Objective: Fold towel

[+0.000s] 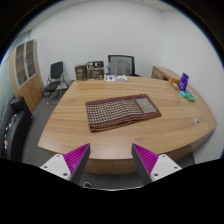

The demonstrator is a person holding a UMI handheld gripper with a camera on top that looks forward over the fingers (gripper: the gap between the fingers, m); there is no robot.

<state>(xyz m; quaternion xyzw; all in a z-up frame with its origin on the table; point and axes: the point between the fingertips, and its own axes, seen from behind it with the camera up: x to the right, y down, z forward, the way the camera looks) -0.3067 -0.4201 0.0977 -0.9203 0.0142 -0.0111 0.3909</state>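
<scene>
A brown checked towel lies flat on the wooden table, spread out with its right end slightly rumpled or turned over. My gripper is held above the table's near edge, well short of the towel. Its fingers, with magenta pads, are wide apart and hold nothing. The towel lies beyond the fingers, ahead and between their lines.
Black office chairs stand at the far side and to the left, another at the near left. Boxes sit at the table's far end. A teal and purple object rests at the right edge. A wooden cabinet is at left.
</scene>
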